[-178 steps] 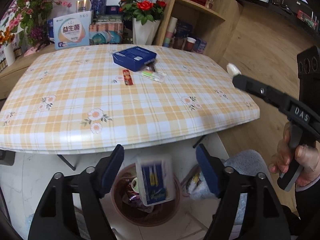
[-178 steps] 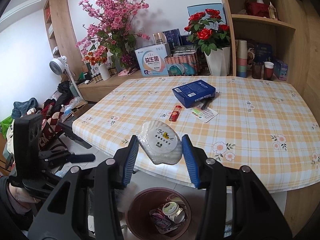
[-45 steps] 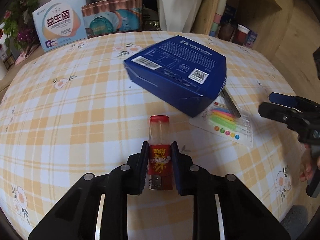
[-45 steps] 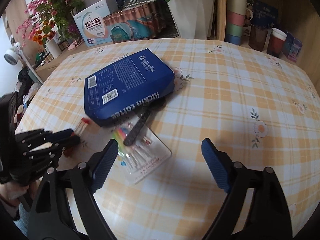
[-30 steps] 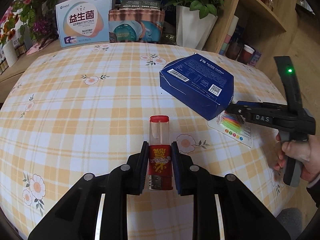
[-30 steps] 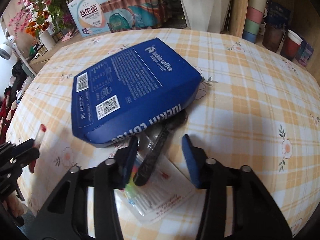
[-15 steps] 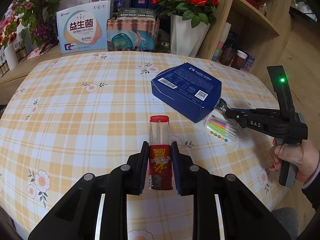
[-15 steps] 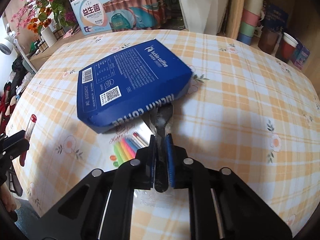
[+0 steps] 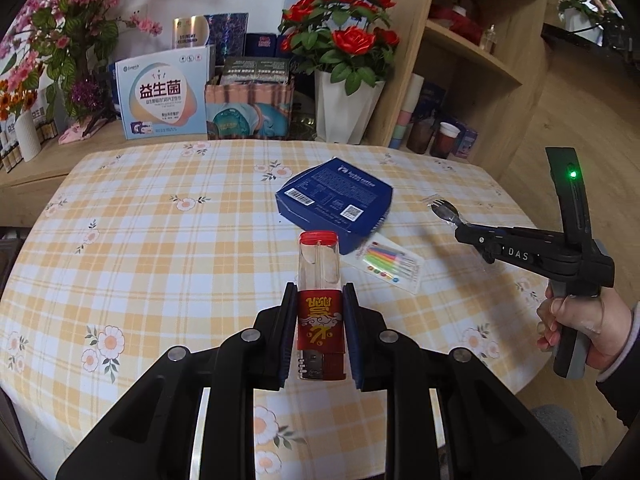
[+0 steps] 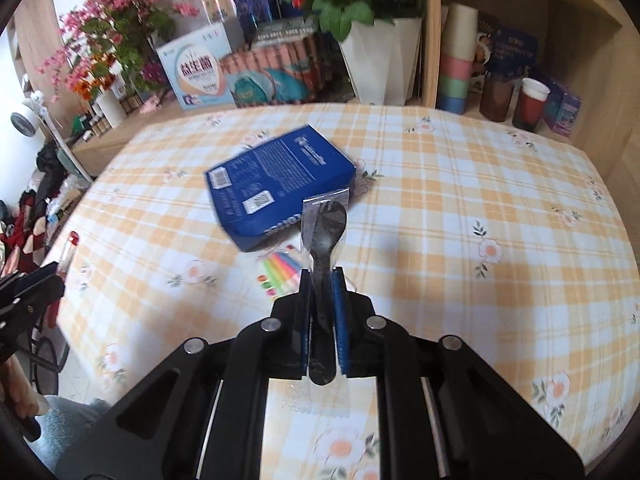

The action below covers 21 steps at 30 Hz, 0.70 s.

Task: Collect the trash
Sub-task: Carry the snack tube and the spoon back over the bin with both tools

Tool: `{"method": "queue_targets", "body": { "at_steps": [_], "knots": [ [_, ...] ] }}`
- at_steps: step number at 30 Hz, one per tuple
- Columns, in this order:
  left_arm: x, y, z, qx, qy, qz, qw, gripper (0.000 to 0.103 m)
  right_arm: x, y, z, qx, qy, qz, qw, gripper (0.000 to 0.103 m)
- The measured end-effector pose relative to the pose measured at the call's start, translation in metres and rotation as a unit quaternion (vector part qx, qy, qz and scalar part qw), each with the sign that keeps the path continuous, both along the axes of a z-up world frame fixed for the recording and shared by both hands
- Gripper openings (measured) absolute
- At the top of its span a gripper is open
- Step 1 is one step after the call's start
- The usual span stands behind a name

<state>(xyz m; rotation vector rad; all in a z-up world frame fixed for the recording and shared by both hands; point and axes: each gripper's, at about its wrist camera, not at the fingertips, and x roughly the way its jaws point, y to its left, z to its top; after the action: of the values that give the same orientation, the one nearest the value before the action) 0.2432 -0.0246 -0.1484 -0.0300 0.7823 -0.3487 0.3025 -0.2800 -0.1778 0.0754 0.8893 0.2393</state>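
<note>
So the red lighter [image 9: 321,312] is pinched between the pads of the left gripper [image 9: 320,332], clear end with its red cap sticking out toward 12 o'clock, lifted off the checked tablecloth [image 9: 160,240]. The right gripper [image 10: 323,328] has its fingers clamped tight on a black plastic spork in a clear wrapper [image 10: 326,240], head pointing to 12, wrapper tail hanging out the back toward 6. In the left wrist view that gripper is out at 3 o'clock, held by the person's hand [image 9: 576,320], spork tip poking toward 10.

Left on the table: a blue coffee box [image 9: 336,200] around the middle, and a clear pack of coloured sticks [image 9: 386,260] just beside its near edge, at about 5 o'clock from it. Behind the table at 12 there's a white vase of red roses [image 9: 344,108], plus boxes and a shelf with stacked cups [image 10: 454,60] at 1 o'clock.
</note>
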Motion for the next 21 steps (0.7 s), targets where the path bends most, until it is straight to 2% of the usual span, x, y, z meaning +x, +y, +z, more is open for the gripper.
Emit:
{"method": "queue_targets", "body": {
  "at_steps": [9,17,21],
  "knots": [
    [-0.06,-0.01,0.03,-0.002,-0.029,-0.025,0.9993,0.022,-0.074,-0.001,0.037,0.021,-0.041,0.006,0.999,0.014],
    [-0.112,-0.008,0.043,-0.02,-0.036,-0.03,0.9987,0.022,-0.137,-0.001,0.058,0.05,-0.07,0.008,0.996,0.014],
    [-0.136,-0.007,0.048,-0.021,-0.043,-0.032,0.9983,0.022,-0.162,0.006,0.064,0.049,-0.082,0.019,0.995,0.014]
  ]
}}
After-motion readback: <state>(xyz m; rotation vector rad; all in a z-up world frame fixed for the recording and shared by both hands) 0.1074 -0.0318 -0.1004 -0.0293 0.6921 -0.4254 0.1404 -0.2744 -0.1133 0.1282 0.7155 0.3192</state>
